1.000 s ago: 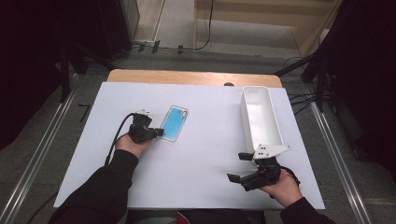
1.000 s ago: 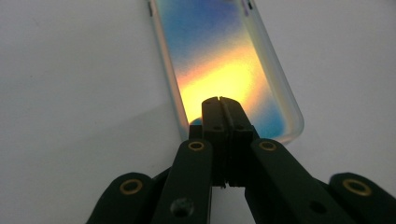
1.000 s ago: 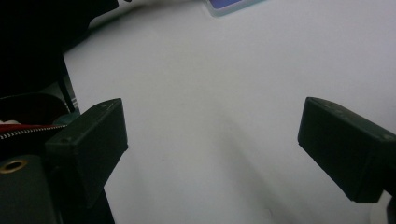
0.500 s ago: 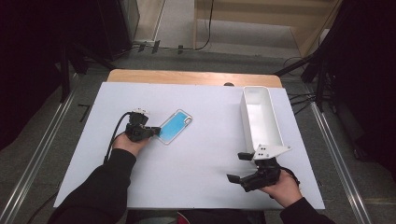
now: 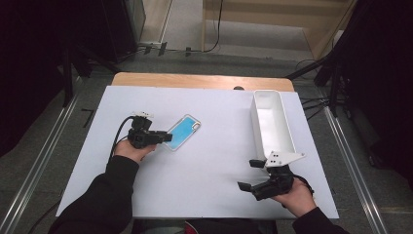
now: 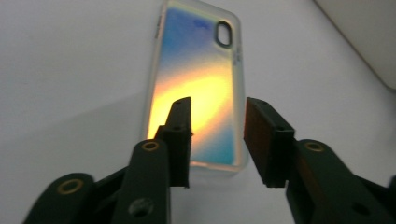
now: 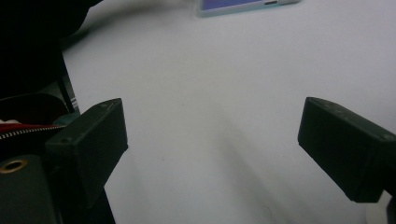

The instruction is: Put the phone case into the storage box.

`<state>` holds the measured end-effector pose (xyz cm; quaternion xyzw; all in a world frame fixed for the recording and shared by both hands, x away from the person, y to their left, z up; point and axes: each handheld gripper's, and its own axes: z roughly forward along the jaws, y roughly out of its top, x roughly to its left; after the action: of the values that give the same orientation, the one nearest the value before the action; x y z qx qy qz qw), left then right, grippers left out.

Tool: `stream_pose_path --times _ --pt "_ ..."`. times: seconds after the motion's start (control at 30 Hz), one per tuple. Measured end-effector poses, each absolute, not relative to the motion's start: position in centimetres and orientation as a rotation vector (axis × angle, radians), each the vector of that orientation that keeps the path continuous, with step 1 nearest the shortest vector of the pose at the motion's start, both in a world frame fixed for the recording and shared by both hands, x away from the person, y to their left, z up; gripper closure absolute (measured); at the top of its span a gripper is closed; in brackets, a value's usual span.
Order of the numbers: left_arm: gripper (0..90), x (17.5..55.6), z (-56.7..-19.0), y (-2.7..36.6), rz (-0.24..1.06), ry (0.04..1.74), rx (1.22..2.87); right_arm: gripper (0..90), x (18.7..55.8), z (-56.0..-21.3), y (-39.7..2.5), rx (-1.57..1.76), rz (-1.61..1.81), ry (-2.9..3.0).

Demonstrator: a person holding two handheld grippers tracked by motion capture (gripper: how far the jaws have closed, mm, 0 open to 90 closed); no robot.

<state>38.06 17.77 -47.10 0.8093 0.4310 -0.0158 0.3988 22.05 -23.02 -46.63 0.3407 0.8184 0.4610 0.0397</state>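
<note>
Diagonally on the white table (image 5: 204,195) lies a phone case (image 5: 184,132), left of centre, its long axis running from near-left to far-right, with the camera cutout at the far-right end. Its iridescent face shows blue from above and blue and yellow in the left gripper view (image 6: 196,79). The left gripper (image 5: 163,137) sits at the case's near-left end, jaws slightly parted with a clear gap, over that end rather than clamped on it (image 6: 217,140); whether either pad touches the case is hard to tell. The right gripper (image 5: 251,174) hovers at the near right, well apart from the case, jaws spread wide over bare table (image 7: 210,135). A long white bin (image 5: 272,127) stands along the right side, its near end hidden behind the right gripper's plate.
</note>
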Motion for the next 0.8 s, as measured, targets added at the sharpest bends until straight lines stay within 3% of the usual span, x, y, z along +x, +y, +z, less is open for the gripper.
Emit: stream_pose_path --times 0.33,0.8 --pt "37.6 36.2 -45.7 17.1 -0.050 0.942 2.033 7.0 22.0 -46.6 -23.1 1.055 1.409 2.500" --pt "29.3 33.3 -44.9 17.4 -0.066 0.829 2.026 7.0 22.0 -46.6 -23.2 1.058 1.418 2.498"
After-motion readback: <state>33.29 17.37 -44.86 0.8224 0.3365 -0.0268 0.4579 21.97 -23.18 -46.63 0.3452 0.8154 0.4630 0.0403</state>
